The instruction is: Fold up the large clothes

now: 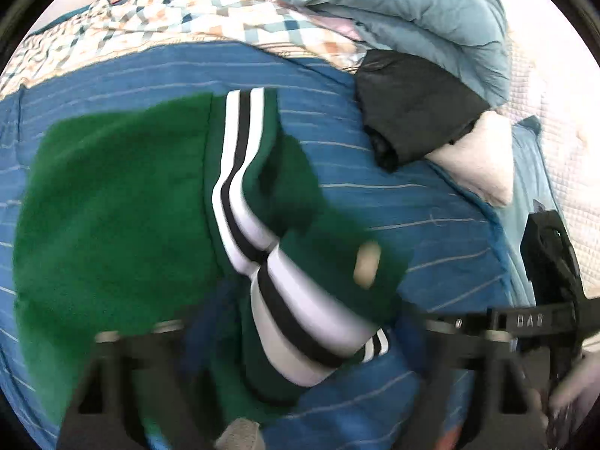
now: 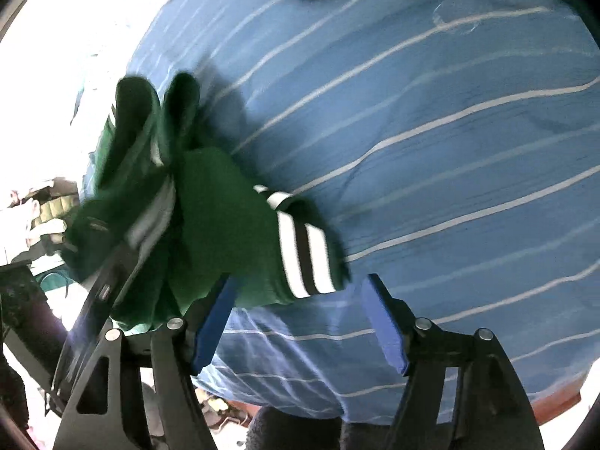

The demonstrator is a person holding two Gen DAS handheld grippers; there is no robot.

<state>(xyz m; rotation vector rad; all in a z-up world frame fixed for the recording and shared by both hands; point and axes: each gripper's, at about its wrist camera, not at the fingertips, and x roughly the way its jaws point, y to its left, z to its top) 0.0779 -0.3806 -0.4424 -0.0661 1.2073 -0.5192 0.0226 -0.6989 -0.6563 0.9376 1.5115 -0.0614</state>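
A green garment (image 1: pixel 116 202) with white and black side stripes lies on a blue striped bedsheet (image 1: pixel 412 202). In the left wrist view its striped part is bunched and lifted into my left gripper (image 1: pixel 285 367), which is shut on it; the fingertips are hidden by cloth. In the right wrist view the garment (image 2: pixel 210 217) hangs at the left, its striped cuff (image 2: pixel 303 255) just above the gap. My right gripper (image 2: pixel 300 322) is open, blue pads (image 2: pixel 213 322) apart, holding nothing. The right gripper also shows at the left wrist view's right edge (image 1: pixel 551 273).
A checked blanket (image 1: pixel 195 18) and a teal quilt (image 1: pixel 393 11) lie at the back of the bed. A black cloth (image 1: pixel 408 112) and a white pillow (image 1: pixel 483 157) sit at the right. The bed's near edge (image 2: pixel 525 408) runs below the right gripper.
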